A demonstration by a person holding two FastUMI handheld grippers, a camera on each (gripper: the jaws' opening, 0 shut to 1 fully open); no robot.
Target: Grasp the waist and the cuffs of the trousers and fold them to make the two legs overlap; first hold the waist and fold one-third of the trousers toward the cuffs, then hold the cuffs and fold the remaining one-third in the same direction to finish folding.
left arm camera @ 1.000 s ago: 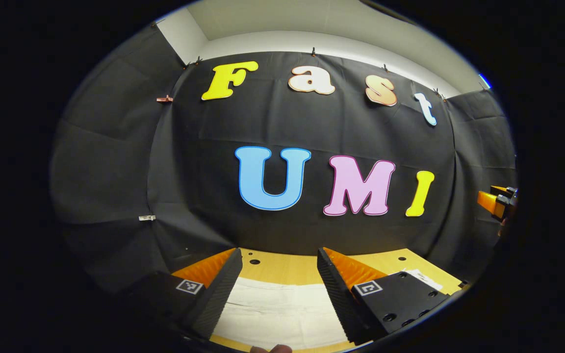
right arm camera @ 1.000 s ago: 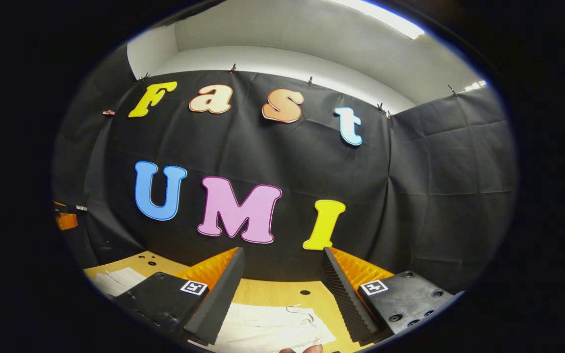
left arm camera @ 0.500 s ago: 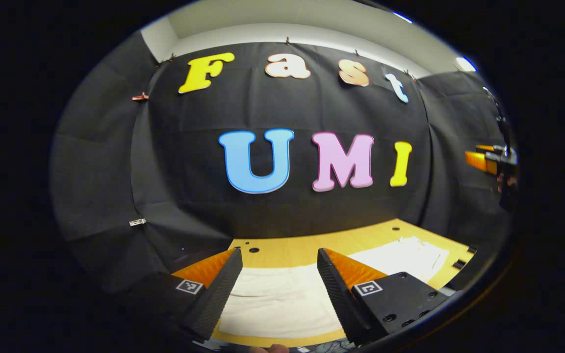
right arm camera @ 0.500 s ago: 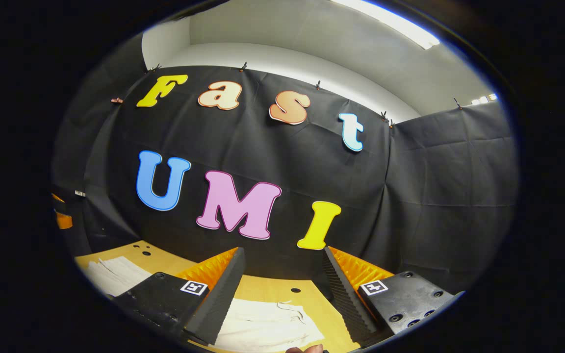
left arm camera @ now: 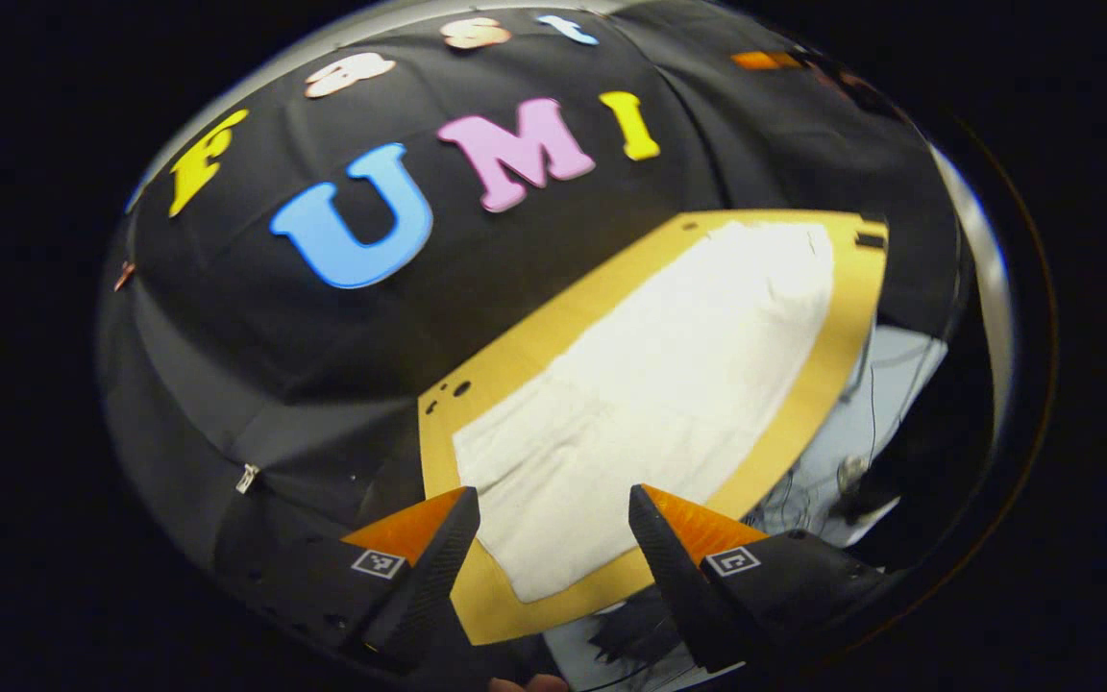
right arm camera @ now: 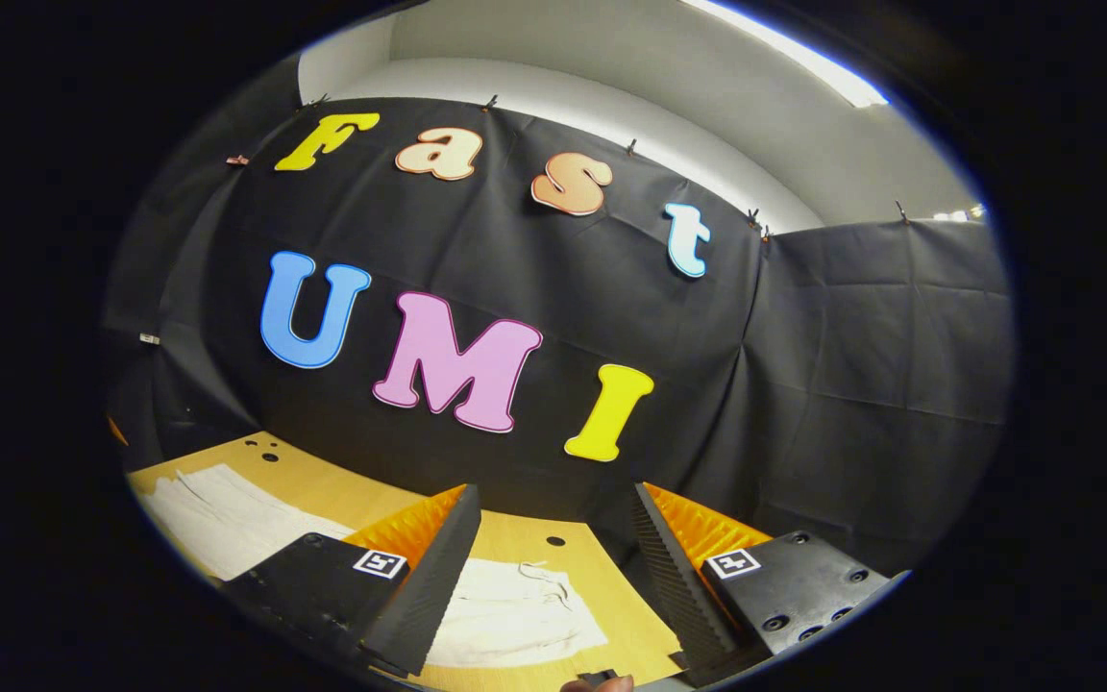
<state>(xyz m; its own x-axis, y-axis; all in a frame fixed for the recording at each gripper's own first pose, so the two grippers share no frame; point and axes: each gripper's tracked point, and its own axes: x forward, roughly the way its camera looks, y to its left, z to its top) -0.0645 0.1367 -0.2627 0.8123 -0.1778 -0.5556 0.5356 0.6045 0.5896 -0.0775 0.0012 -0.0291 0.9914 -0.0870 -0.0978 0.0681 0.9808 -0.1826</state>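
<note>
Approaching the garment is the step in hand: the flat white cotton trousers [left arm camera: 650,384] lie spread lengthwise on the pale wooden tabletop [left arm camera: 818,375], and neither end is gripped yet. In the left gripper view, the left gripper [left arm camera: 553,548] hovers above the near end of the cloth with its fingers released and spread wide, nothing between them. In the right gripper view, the right gripper [right arm camera: 553,557] is likewise spread and empty, held above the end that carries a thin drawstring [right arm camera: 549,581], so this end is judged to be the waist; the other end of the trousers [right arm camera: 217,519] lies far off to the left in that view.

Procedure for a clean first fold:

1. Lower each gripper to the long edge of the cloth at its own end, left at the cuffs, right at the waist.
2. Slide the lower finger under the fabric at the table surface. Pinch all layers of the edge, not the top layer alone.
3. Close fully before lifting. Thin cloth slips from a partial grip.
4. Lift both ends together and keep the fabric lightly taut between the grippers, so that one leg carries over the other without creasing.

The left gripper view is strongly tilted; level that gripper before descent so both fingers meet the cloth together.
</note>
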